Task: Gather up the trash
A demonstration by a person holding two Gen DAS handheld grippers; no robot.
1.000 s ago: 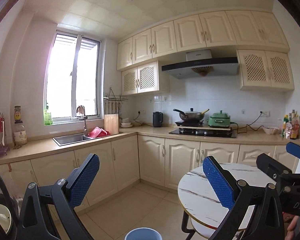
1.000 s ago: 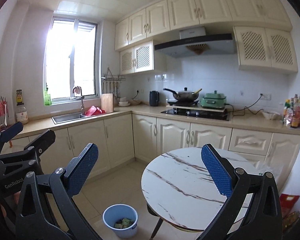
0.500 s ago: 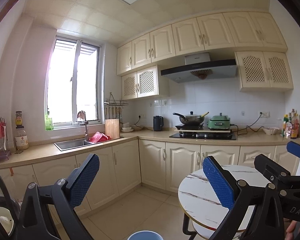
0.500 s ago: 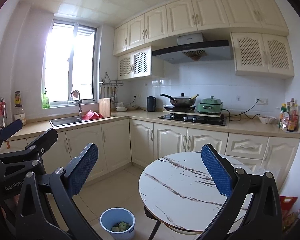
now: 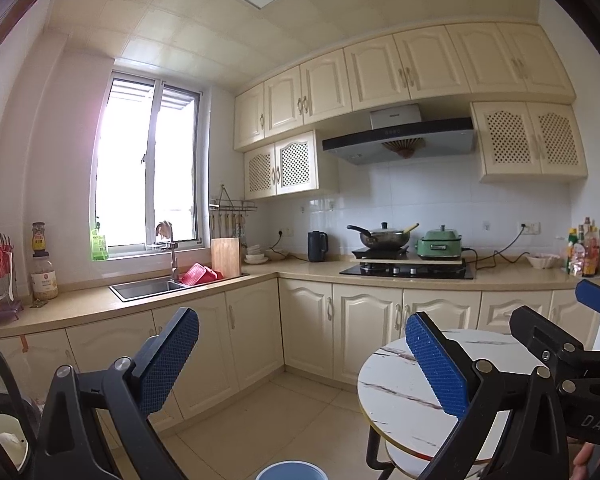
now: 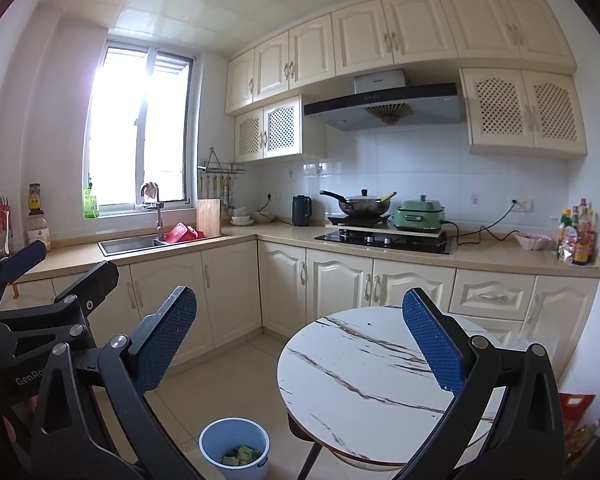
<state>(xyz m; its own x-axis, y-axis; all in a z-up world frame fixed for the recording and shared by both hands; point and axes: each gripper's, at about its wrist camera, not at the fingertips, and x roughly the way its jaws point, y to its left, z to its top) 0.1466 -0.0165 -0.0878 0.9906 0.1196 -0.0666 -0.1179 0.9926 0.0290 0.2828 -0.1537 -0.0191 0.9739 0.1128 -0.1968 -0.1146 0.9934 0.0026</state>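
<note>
In the left wrist view, the left gripper (image 5: 300, 356) stood wide and held nothing. Only the rim of the bin (image 5: 291, 470) showed, low between its fingers. The table (image 5: 396, 392) lay behind the right finger, and the right gripper (image 5: 572, 344) reached in further right.

In the right wrist view, the right gripper (image 6: 298, 340) was spread wide, empty. The bin (image 6: 216, 444) sat on the floor below and between the fingers, green scraps (image 6: 240, 456) inside, just beside the table (image 6: 360, 380).
</note>
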